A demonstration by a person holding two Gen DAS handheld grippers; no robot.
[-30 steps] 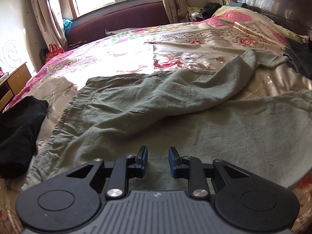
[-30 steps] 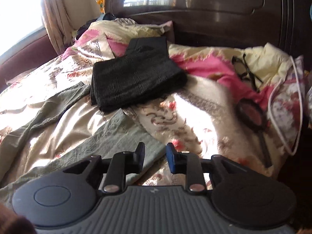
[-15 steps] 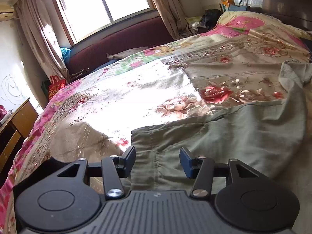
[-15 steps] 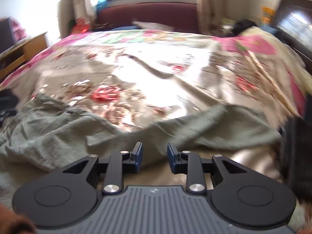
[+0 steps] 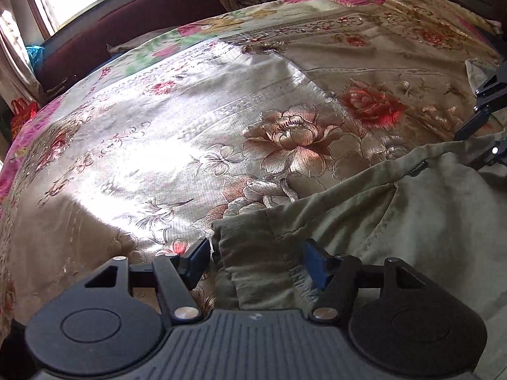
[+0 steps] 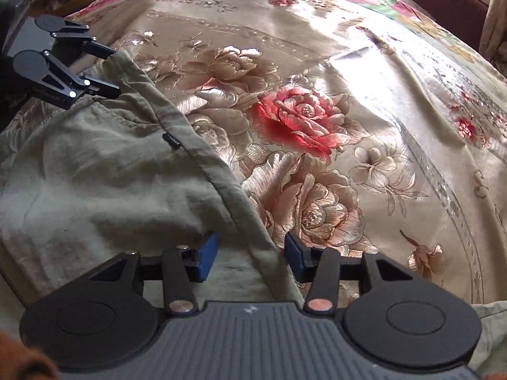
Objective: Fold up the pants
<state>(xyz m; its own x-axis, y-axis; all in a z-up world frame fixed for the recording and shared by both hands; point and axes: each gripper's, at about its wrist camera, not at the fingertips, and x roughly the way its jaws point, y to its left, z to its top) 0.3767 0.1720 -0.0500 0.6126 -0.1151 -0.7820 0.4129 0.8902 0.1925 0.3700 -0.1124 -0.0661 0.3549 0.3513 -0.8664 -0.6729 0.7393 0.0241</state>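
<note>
The left gripper (image 5: 257,264) and right gripper (image 6: 251,255) have just been opening and now straddle the waistband of the pants (image 6: 95,171), grasping nothing. The pants lie at 8 o'clock on the bedspread (image 6: 380,101). Pinch both edge layers together before lifting.

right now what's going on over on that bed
A person is folding a pair of olive green pants spread on a floral bedspread, using handheld tongs in each hand. The left tongs have just been opening and now straddle one corner of the waistband without pressing on it. The right tongs have been opening too, with the waistband edge running between their blue pads, also not yet pinched. Both sit along the same top edge, so it looks like a grab is about to happen.
</note>
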